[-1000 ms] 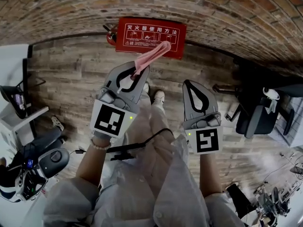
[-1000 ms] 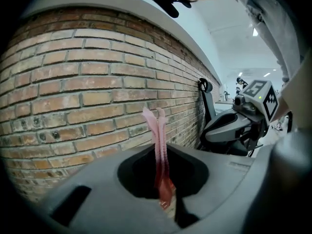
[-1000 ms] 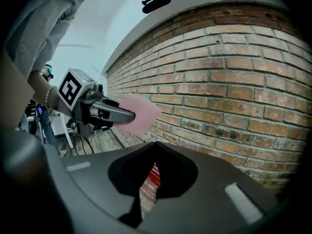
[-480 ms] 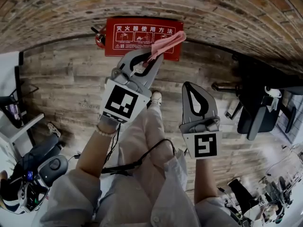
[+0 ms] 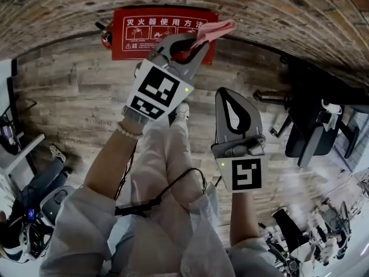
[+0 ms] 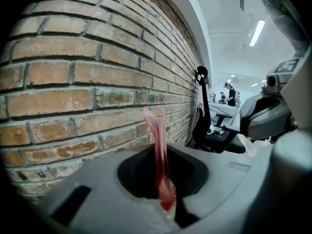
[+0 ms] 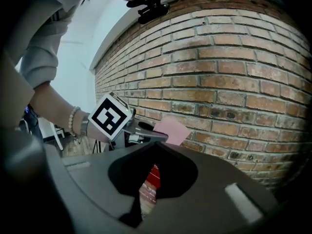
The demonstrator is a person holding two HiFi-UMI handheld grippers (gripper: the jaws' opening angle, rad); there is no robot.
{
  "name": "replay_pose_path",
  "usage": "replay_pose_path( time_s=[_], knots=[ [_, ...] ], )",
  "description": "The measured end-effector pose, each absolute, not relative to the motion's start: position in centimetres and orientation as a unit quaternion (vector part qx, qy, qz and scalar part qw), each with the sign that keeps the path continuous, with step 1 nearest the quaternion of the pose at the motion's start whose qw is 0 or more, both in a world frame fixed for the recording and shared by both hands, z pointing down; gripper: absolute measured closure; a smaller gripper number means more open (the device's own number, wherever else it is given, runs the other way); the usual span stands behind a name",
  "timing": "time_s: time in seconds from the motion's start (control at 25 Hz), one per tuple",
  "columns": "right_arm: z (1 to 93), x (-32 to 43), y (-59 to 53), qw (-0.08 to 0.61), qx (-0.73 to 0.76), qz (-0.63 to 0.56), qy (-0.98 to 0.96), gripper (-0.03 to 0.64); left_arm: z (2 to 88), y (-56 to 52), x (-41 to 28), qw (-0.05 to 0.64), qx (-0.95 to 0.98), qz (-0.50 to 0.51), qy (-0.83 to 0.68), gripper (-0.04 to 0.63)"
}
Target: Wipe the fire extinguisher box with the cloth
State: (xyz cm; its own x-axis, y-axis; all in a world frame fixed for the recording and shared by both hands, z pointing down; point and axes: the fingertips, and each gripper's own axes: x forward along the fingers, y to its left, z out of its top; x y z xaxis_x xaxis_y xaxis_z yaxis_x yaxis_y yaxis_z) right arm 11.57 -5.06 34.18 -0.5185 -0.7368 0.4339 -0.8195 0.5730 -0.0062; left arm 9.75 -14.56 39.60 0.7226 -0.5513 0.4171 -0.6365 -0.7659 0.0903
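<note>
While we look down in the head view, the red fire extinguisher box (image 5: 144, 33) stands on the wooden plank floor (image 5: 75, 97), right against the foot of the brick wall (image 5: 277, 10). Our left gripper (image 5: 193, 42) reaches toward it with its jaws pressed on the pink cloth (image 5: 212, 31). The free end of the cloth lies over the upper right corner of the box, but we cannot tell if it touches. In the left gripper view the cloth (image 6: 160, 150) stands thin between the jaws, with bricks close behind. Our right gripper (image 5: 229, 95) hangs lower over the floor, apart from the box, its jaws together and holding nothing. A black office chair (image 5: 311, 137) stands at the right, and a black cable (image 5: 173, 183) crosses our light trousers
</note>
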Motion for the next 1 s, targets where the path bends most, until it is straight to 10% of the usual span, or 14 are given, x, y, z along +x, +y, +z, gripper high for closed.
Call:
replay_pose_path(
  time_s=[1.0],
  knots=[
    [38.0,13.5,-6.8,0.206,0.450,0.120,-0.861,0.612,51.7,-20.1,13.8,0.255,0.887,0.213,-0.321,0.584]
  ],
)
